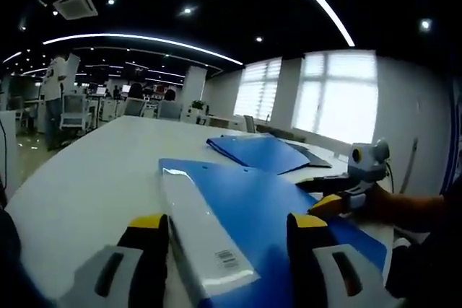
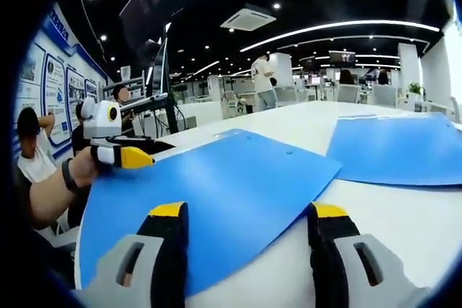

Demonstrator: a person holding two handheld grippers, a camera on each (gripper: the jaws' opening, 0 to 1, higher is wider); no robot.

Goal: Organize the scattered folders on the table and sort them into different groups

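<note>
Blue folder (image 1: 253,214) with a white spine lies flat on the white table (image 1: 94,178), right under the left gripper (image 1: 227,232), whose jaws stand wide apart over it, holding nothing. Right gripper (image 2: 249,225) hovers low over the same folder's other edge, jaws spread wide, empty. 2 more folders (image 1: 263,151), blue on top, sit stacked farther back near the windows (image 1: 339,95); a person's forearm (image 1: 408,203) reaches in level from the right.
</note>
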